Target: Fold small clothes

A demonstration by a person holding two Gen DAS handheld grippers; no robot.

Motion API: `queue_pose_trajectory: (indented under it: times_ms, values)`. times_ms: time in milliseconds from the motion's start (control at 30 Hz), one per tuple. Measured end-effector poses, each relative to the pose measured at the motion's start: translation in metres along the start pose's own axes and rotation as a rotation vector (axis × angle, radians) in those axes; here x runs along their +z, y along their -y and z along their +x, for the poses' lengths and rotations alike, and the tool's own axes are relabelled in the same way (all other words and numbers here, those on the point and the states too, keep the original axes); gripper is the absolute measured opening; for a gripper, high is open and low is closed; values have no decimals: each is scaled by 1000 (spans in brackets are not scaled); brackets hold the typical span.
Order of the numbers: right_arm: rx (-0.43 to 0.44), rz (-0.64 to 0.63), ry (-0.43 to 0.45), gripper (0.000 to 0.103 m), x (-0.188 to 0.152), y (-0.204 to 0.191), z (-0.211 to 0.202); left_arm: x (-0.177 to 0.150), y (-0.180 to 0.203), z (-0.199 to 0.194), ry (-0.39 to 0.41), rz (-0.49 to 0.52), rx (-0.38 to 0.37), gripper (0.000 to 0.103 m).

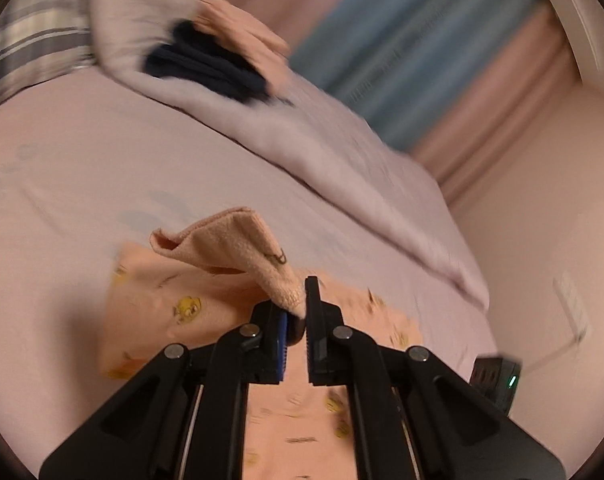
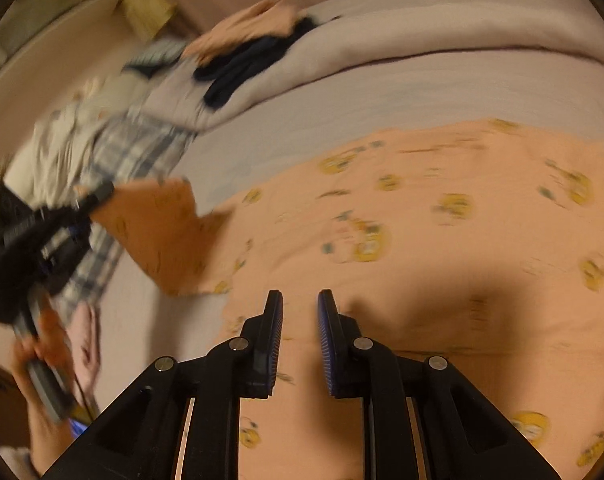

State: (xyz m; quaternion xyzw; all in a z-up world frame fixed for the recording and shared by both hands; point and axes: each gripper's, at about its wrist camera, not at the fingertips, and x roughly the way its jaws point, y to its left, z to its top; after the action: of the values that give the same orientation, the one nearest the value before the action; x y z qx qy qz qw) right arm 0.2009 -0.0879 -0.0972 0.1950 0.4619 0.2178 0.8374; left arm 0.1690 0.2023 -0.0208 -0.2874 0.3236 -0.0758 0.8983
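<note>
Your left gripper (image 1: 297, 312) is clamped on a corner of the peach garment (image 2: 422, 220), lifting it off the bed (image 1: 81, 168). Your right gripper (image 2: 299, 304) hovers over it, jaws apart, holding nothing.

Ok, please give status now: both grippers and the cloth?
Left gripper shut on peach garment corner, lifted. Right gripper open above it, empty. Nothing blocking.

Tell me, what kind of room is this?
Probably a bedroom. The peach garment lies on a bed sheet, a rumpled quilt sits behind it, and striped curtains hang at the back.
</note>
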Motion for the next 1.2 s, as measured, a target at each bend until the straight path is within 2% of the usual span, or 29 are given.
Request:
queue_pose_trajectory:
  times_ms: [233,367,433,467,500,533,600,700,800,867,967,1000,1067,1133,1200]
  values:
    - [4,209,69,19,2,59,-20,-56,82,80,-187,168,-49,4]
    - [41,347,105,19,-3,97,-29,-92,114,124,-278,272,-13,5]
    - [84,409,115,21,-5,108,-30,-108,122,145,-342,302,5,17]
    - [110,441,118,29,-7,114,-31,-112,121,151,-370,305,2,22]
    - [131,469,121,33,-8,119,-31,-117,123,156,-402,313,7,36]
    - [160,494,129,37,-9,122,-31,-121,124,160,-427,326,8,46]
    - [192,506,126,37,-8,119,-28,-127,126,157,-438,367,-17,47]
    - [203,500,93,49,-4,113,-20,-127,125,146,-433,383,-27,51]
    - [146,464,64,49,-1,108,-16,-126,112,124,-417,356,-53,52]
    - [125,435,51,49,2,103,-14,-128,97,105,-392,338,-34,55]
    - [52,341,15,49,12,89,-6,-129,67,74,-356,244,-9,58]
    - [13,301,6,46,16,82,-2,-129,56,66,-346,214,2,58]
    - [-38,251,-24,20,20,78,4,-131,37,49,-323,157,18,59]
    - [-85,190,-34,9,24,69,6,-133,18,31,-311,102,46,59]
    - [-103,137,4,8,30,60,-7,-132,1,19,-293,47,52,59]
